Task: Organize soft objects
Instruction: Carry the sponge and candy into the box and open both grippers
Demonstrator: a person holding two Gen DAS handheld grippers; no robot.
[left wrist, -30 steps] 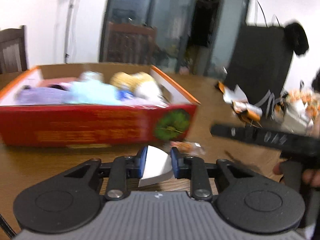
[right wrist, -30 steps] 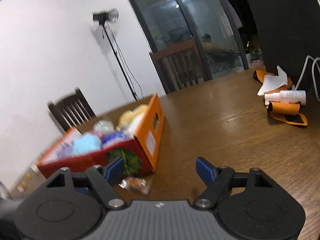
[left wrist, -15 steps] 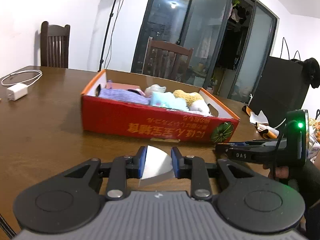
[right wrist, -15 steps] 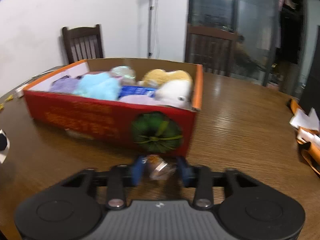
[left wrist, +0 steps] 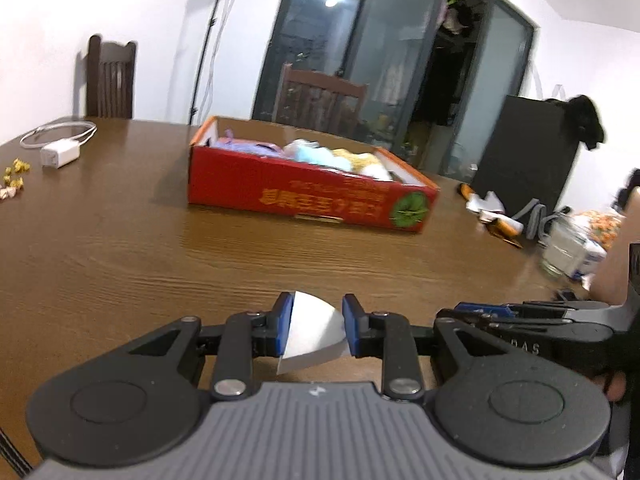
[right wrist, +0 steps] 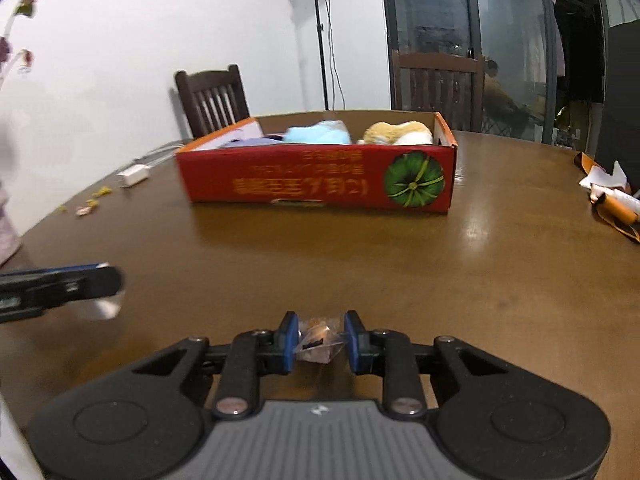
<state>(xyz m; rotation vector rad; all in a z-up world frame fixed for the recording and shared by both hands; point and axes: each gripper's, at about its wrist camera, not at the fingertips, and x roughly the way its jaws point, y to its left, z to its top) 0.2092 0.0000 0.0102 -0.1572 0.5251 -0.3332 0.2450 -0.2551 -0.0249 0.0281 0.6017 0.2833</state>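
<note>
Closest in, the left gripper (left wrist: pixel 316 330) has its blue fingers (left wrist: pixel 283 328) clamped on a white wedge-shaped soft piece (left wrist: pixel 312 338), which stands tilted between them above the brown wooden table (left wrist: pixel 120 248). Just to its right, in the left wrist view, the right gripper (left wrist: pixel 480 312) lies level over the table, borne by a hand (left wrist: pixel 612 384) at the picture's edge. From the right wrist view, the right gripper (right wrist: pixel 321 340) grips a small crinkly clear-wrapped packet (right wrist: pixel 319 342) with brownish contents; its fingers (right wrist: pixel 289 340) have just closed in and now press on the packet from both sides, holding it above the table (right wrist: pixel 500 280). The left gripper (right wrist: pixel 60 286) shows at the left edge of that view, blurred, with the white piece (right wrist: pixel 100 308) beneath its tip.

Farther out, near the middle of the table, stands a low red cardboard box (left wrist: pixel 304 196) with a green pumpkin picture (right wrist: pixel 414 179) at its right front corner. Inside it lie a light blue plush (right wrist: pixel 316 134), a tan and white plush (right wrist: pixel 396 133) toward the right end, and something lilac (left wrist: pixel 248 146) toward the left end. Left of the box, well apart from it, a white charger with its cable (left wrist: pixel 60 154) and some small yellow scraps (left wrist: pixel 16 170) rest on the table. To the right lie orange and white wrappers (right wrist: pixel 612 196). Beyond the table stand dark wooden chairs (right wrist: pixel 212 98), a lamp stand (right wrist: pixel 320 36) and glass doors (right wrist: pixel 460 28).
</note>
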